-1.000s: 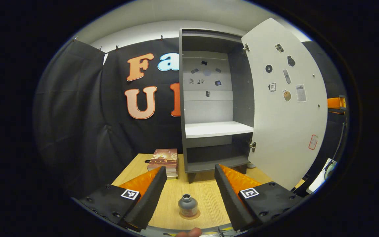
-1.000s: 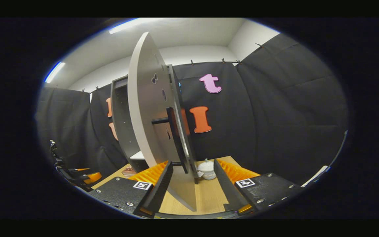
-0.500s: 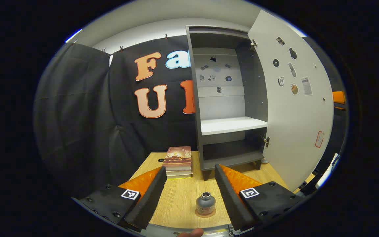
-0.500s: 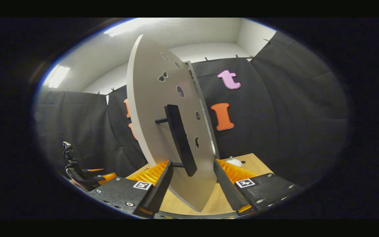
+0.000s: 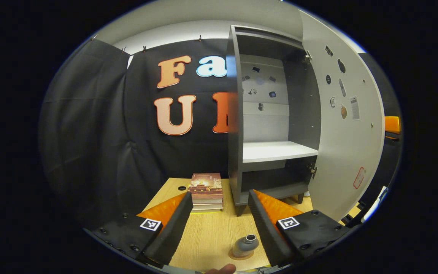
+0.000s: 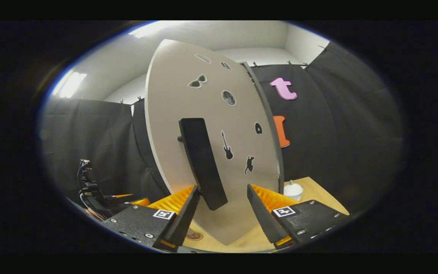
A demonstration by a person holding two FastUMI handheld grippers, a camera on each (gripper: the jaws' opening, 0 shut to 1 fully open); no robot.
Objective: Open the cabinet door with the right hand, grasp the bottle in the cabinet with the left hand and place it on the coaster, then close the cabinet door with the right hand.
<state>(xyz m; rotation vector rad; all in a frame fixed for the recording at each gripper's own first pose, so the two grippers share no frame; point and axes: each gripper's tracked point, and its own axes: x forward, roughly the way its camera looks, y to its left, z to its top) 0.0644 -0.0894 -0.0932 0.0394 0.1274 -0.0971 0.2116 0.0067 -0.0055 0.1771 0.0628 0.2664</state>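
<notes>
Books (image 5: 205,191) lie stacked on the wooden table (image 5: 207,232), just left of the grey cabinet (image 5: 236,125), whose white shelf (image 5: 278,150) is bare. The cabinet door (image 5: 346,125) stands swung out to the right, stickers on its inner face. In the left gripper view the left gripper (image 5: 219,213) has its jaws wide apart and holds nothing. Between its fingers, low in the view, the small grey bottle (image 5: 244,245) sits on the round coaster (image 5: 239,255); it appears tilted, its open mouth pointing up and to the right, long axis leaning that way.

In the right gripper view the right gripper (image 6: 222,198) is spread wide, gripping nothing; the door's outer face (image 6: 219,152) rises just ahead, and the lower end of its long dark handle (image 6: 202,161) hangs between the fingers, touching neither as far as can be seen. A white lidded pot (image 6: 293,189) sits on the table beyond the door's right edge.
</notes>
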